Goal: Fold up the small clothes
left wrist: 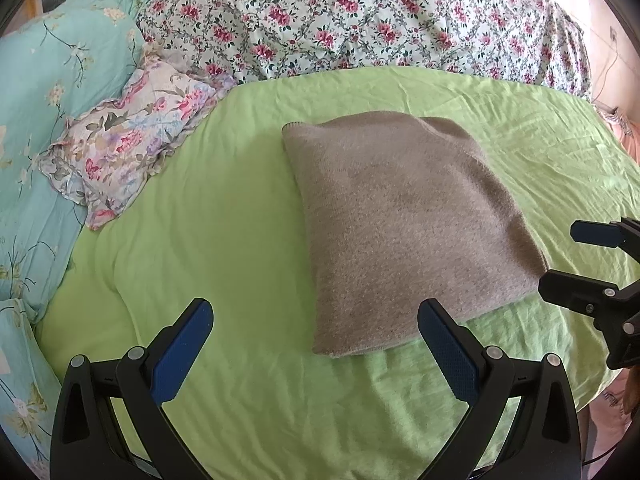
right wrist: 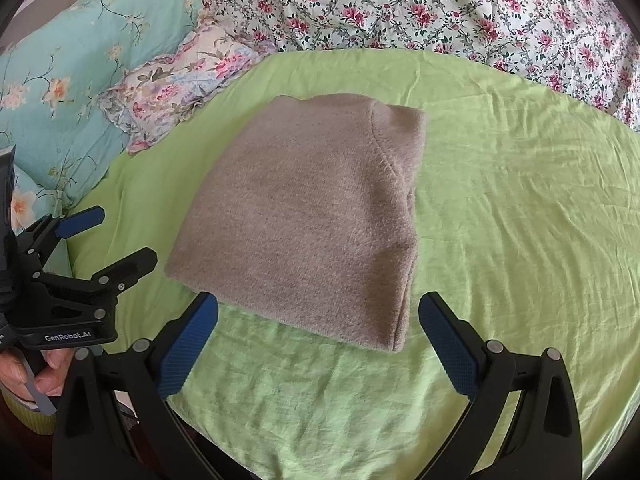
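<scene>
A grey-brown knitted garment [left wrist: 404,232] is seen folded into a thick, roughly square bundle on a bed covered by a light green sheet [left wrist: 224,216]. The bundle is laid flat, with its edges gathered and a seam line visible near its far right corner in the right wrist view.

The left gripper [left wrist: 316,344] is held just above the sheet with its jaws spread wide apart and nothing between them. The near left corner of the garment is found just ahead of the right-hand jaw, whose blue pad overlaps the bundle's near edge in the picture; whether contact is made cannot be told. Only bare green sheet is seen ahead of the left-hand jaw.

The right gripper [right wrist: 318,340] is likewise held with its jaws wide apart and empty. The near edge of the garment [right wrist: 304,216] is placed just ahead of the gap between the jaws, and its near right corner falls between them, closer to the right-hand jaw. No part of the fabric is clamped.

In the right wrist view the left gripper [right wrist: 116,240] is shown to the left of the jaws, its own jaws open beside the bundle's left corner, and fingers of a hand [right wrist: 44,376] are seen on its handle.

Beyond the garment, far ahead of both pairs of jaws, a floral quilt [left wrist: 360,16] is heaped, and to the far left a turquoise flowered pillow [left wrist: 44,92] and a small frilled floral cushion [left wrist: 132,144] are set.
</scene>
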### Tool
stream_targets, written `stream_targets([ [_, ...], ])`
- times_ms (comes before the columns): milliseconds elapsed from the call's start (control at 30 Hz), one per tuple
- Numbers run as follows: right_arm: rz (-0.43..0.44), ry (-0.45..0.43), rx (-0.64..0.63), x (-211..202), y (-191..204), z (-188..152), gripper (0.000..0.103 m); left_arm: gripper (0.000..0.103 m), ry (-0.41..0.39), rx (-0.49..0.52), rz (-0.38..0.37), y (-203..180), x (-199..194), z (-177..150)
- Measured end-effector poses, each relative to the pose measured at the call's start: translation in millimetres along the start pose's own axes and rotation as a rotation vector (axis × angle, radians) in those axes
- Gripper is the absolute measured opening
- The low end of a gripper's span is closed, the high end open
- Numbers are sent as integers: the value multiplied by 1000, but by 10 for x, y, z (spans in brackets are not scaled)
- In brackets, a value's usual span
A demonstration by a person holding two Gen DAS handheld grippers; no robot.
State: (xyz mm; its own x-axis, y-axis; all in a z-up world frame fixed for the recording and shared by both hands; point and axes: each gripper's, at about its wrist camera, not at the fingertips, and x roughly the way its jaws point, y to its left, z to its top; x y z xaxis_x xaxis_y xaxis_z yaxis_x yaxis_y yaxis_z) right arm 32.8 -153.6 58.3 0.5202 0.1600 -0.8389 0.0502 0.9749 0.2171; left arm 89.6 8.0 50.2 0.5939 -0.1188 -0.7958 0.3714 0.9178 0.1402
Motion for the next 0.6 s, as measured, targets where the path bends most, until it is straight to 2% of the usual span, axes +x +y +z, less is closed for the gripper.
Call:
stream_targets([
  [600,12,-29,-1,-58,-23,86,101,102,-13,-24,-17,19,-44,19],
])
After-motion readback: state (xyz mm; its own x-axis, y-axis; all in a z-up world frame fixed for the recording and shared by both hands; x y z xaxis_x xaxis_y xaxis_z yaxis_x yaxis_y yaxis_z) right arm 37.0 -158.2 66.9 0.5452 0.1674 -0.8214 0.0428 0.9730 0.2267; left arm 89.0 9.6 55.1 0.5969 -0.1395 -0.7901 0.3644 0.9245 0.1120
